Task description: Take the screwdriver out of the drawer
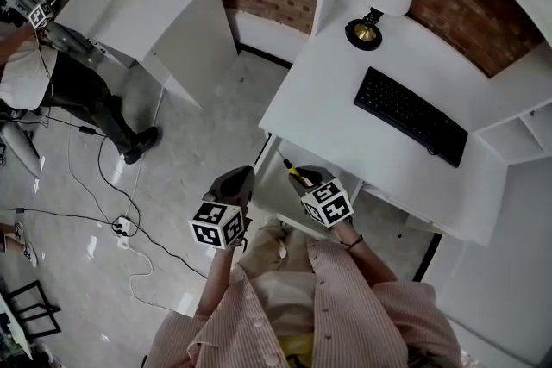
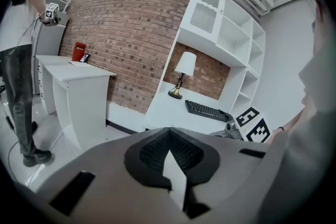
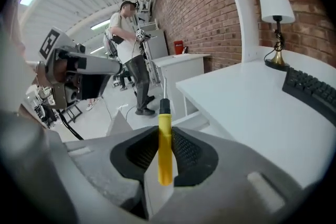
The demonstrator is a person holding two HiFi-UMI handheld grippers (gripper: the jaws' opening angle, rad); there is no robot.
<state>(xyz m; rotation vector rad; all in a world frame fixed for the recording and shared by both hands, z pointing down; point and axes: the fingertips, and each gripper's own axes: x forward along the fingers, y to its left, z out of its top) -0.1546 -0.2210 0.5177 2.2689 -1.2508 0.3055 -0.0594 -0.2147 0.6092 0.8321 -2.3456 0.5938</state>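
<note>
Right gripper's [image 3: 164, 134] ribbed pads [image 3: 190, 157] pinch slim yellow screwdriver [image 3: 165, 148]

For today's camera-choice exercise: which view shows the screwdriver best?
The right gripper view: the screwdriver stands large and sharp between the jaws. The head view shows only a yellow sliver; the left gripper view shows none of it.

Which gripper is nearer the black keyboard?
Right. The right gripper, gripping the yellow screwdriver, hovers at the front edge of the desk, before the keyboard; the left gripper is farther left.
</note>
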